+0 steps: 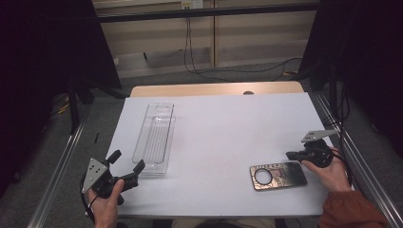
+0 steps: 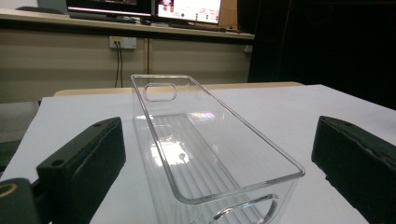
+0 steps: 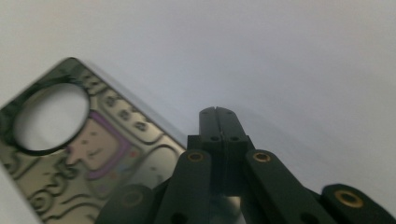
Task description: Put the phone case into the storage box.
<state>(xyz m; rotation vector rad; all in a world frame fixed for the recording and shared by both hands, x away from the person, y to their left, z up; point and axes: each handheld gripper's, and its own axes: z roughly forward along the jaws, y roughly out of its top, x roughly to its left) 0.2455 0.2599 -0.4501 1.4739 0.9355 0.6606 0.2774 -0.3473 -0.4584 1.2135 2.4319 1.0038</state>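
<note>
The right gripper (image 1: 291, 155) is hovering with jaws pressed together, gripping nothing, just beside the phone case (image 1: 278, 175) lying at the near right. The left gripper (image 1: 127, 167) is gaping wide at the clear tray's (image 1: 154, 137) near end, untouched.

White table (image 1: 223, 128) w/ clear tray (image 1: 154, 137) & phone case (image 1: 279, 175).

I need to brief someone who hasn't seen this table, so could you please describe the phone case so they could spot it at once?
Start at the white table and look to its near right corner, just beside the right gripper. The phone case lies flat there, dark and shiny with a cartoon pattern and a round camera hole. The clear plastic tray, far to the left, is long and see-through.
</note>
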